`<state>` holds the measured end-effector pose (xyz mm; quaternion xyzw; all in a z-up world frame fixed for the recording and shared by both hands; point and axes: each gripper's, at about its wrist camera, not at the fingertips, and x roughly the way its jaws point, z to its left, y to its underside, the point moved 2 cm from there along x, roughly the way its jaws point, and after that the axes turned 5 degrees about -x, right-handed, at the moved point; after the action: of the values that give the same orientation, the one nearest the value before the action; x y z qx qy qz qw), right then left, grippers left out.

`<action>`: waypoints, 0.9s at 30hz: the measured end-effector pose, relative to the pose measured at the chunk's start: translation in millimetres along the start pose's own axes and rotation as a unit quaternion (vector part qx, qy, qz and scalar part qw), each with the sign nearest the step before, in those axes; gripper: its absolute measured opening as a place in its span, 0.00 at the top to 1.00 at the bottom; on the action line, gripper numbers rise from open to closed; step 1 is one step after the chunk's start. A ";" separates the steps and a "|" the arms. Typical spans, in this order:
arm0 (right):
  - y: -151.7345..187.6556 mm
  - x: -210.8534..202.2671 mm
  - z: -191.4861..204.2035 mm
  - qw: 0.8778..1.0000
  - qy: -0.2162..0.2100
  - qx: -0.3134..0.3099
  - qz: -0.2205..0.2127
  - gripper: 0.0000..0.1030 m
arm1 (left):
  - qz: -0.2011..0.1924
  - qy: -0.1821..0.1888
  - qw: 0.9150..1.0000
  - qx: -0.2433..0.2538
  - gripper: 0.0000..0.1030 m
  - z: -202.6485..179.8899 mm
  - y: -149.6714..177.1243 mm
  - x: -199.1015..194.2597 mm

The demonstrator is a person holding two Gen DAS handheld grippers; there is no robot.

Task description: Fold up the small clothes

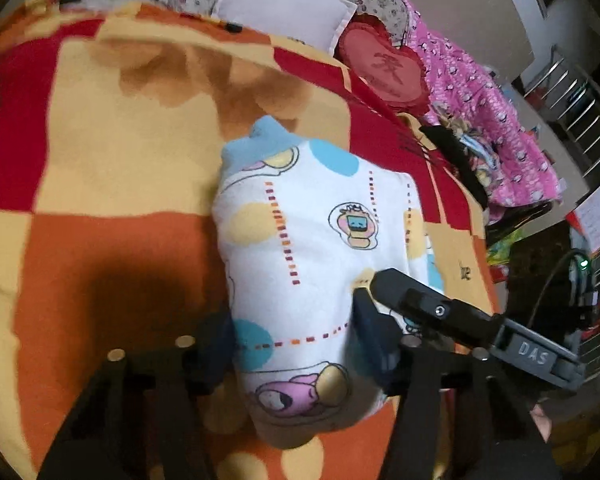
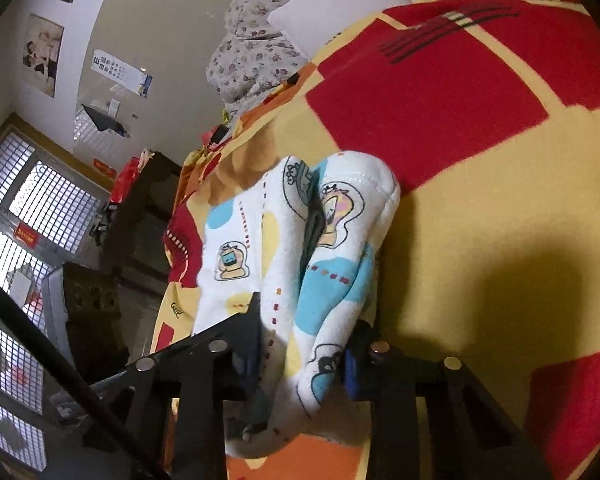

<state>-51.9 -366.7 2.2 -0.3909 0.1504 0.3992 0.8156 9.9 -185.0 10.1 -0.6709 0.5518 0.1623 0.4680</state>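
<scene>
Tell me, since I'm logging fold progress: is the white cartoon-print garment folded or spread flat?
Folded, or at least bunched. The garment stands doubled into two thick layers between the right gripper fingers, lifted off the blanket.

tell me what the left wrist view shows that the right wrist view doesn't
Only the left wrist view shows the pink patterned bedding, the full red heart cushion, and the right gripper reaching in from the side onto the garment.

Only the right wrist view shows the barred window, the wall posters and the dark cabinet.

Both show the white cartoon-print garment pinched between gripper fingers, lying on the red, orange and yellow blanket, plus the white pillow and the floral bedding.
</scene>
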 end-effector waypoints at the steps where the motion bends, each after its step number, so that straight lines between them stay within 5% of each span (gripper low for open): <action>1: 0.7 -2.1 3.0 1.000 -0.003 -0.001 -0.001 0.69 | -0.003 -0.005 1.000 0.009 0.55 -4.1 1.4 -3.7; 16: 27.8 -38.5 70.7 0.998 -0.044 -0.033 -0.019 0.69 | -0.039 -0.049 0.997 0.051 0.56 -25.5 34.4 -98.3; 27: 55.0 -32.9 94.0 0.998 -0.046 -0.043 0.003 0.69 | -0.040 -0.059 0.997 0.039 0.56 -5.2 64.8 -117.7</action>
<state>-121.3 -292.4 53.2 -0.4067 0.0966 0.4250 0.8029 -89.3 -116.9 70.1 -0.6631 0.5016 0.1609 0.5318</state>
